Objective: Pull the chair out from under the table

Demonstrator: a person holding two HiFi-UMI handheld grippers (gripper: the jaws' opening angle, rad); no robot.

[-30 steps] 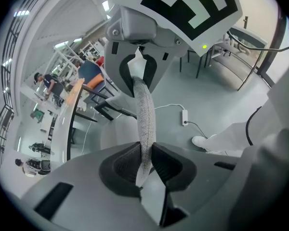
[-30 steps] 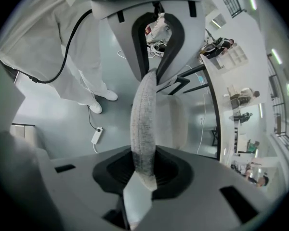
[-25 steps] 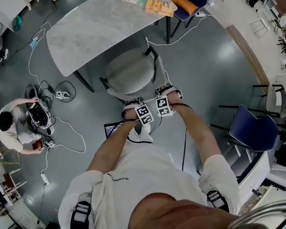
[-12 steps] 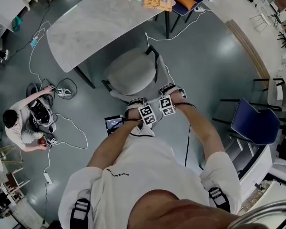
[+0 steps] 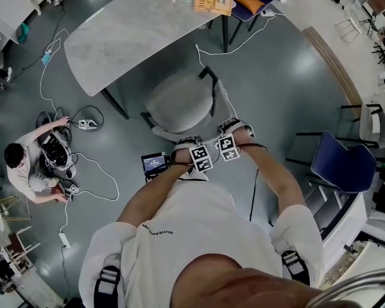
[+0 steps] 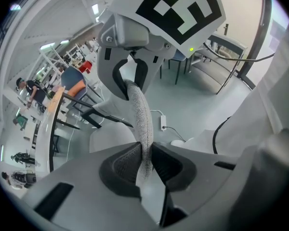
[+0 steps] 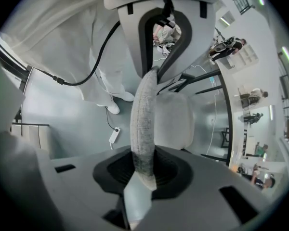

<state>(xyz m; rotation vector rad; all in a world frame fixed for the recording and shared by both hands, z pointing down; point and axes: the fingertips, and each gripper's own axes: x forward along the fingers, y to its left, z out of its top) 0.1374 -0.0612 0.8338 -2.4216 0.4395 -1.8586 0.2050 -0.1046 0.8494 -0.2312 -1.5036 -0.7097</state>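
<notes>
In the head view a grey upholstered chair [image 5: 179,101] with black legs stands just off the near edge of the grey marble table [image 5: 128,34]. My left gripper [image 5: 189,147] and right gripper [image 5: 234,130] sit side by side on the top edge of its backrest. In the left gripper view the pads are shut on the thin grey backrest edge [image 6: 139,124], with the left gripper [image 6: 145,165] pinching it. The right gripper [image 7: 143,170] is likewise shut on the backrest [image 7: 145,114], with the seat [image 7: 176,119] below.
A person [image 5: 25,165] crouches at the left among gear and floor cables [image 5: 96,172]. A small screen [image 5: 155,164] lies on the floor by my feet. A blue chair [image 5: 343,165] stands at the right. Books [image 5: 212,4] lie on the table's far end.
The chair has slid out from the table towards me, and both grippers have come back with it, still shut on the backrest.
</notes>
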